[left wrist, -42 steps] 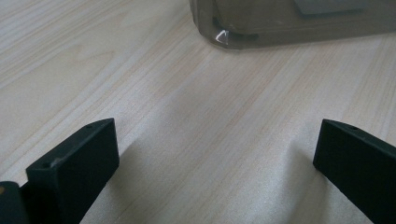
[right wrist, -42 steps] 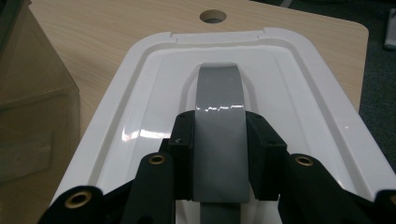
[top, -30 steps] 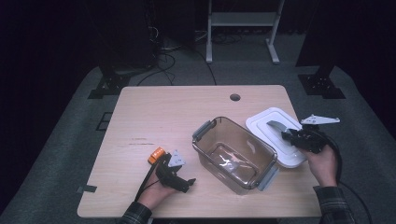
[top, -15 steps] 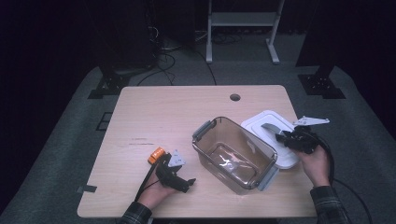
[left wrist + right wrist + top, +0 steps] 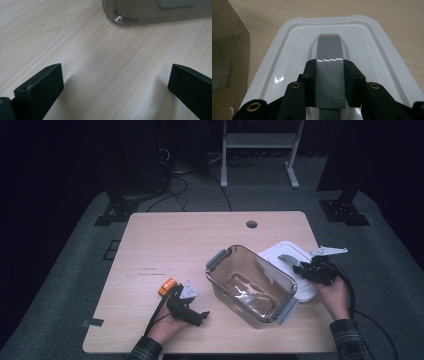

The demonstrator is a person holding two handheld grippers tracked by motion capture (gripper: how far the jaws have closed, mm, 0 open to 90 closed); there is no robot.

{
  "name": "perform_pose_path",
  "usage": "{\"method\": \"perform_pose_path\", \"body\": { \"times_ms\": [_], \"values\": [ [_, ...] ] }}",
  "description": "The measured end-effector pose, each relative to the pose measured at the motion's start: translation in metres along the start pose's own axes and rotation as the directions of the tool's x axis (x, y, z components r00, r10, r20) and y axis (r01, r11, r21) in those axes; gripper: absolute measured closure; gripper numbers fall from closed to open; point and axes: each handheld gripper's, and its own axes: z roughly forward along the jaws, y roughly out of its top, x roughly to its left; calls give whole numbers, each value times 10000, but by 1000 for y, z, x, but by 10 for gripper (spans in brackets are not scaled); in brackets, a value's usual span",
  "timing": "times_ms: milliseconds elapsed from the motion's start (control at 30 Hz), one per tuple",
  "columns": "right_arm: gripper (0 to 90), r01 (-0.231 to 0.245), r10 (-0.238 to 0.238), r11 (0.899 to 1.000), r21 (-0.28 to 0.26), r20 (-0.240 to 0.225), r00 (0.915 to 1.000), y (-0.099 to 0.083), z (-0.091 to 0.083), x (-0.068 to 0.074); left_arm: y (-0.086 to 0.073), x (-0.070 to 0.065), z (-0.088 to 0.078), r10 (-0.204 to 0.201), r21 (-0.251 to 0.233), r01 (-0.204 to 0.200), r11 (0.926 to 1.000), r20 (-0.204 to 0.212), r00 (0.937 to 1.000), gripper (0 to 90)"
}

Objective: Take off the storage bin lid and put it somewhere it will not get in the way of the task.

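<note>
A smoky clear plastic container (image 5: 250,285) with grey side latches stands open on the wooden table (image 5: 175,240). Just right of it is its white lid (image 5: 285,251), partly behind the container's rim. My right gripper (image 5: 301,268) is shut on the lid's grey arched handle (image 5: 329,50), one pad on each side, with the lid (image 5: 374,50) spread out beneath. The container wall (image 5: 227,50) sits close on the left there. My left gripper (image 5: 197,315) rests near the front left, open, with bare tabletop between its jaws (image 5: 112,82). The container's corner (image 5: 150,12) lies ahead of it.
A round cable hole (image 5: 251,224) sits near the table's far edge. A piece of dark tape (image 5: 92,322) marks the front left corner. Dark floor, stands and cables surround the table. Bare wood stretches across the left and far parts.
My right gripper, with the lid in it, has edged left toward the container. The left gripper has stayed where it was.
</note>
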Motion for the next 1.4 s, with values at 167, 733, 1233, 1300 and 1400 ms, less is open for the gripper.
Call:
{"method": "perform_pose_path", "body": {
  "times_ms": [167,733,1233,1300,1400],
  "values": [
    [662,41,-41,9999,108,-4,10000,-1,4,0,0,0,0,-7,-8,7,10000,1,10000,0],
    [661,10,-6,9994,339,-95,10000,-7,17,1,0,0,0,0,0,0,10000,-3,10000,0],
    [573,-2,4,9996,292,-39,10000,-8,16,1,0,0,0,11,9,-11,10000,-2,10000,0],
    [555,-44,44,9998,208,5,10000,-8,14,0,0,0,0,18,15,-18,10000,-1,10000,0],
    [501,-156,156,9998,142,24,9999,-8,9,0,0,0,0,-3,0,3,10000,-2,10000,0]
  ]
}}
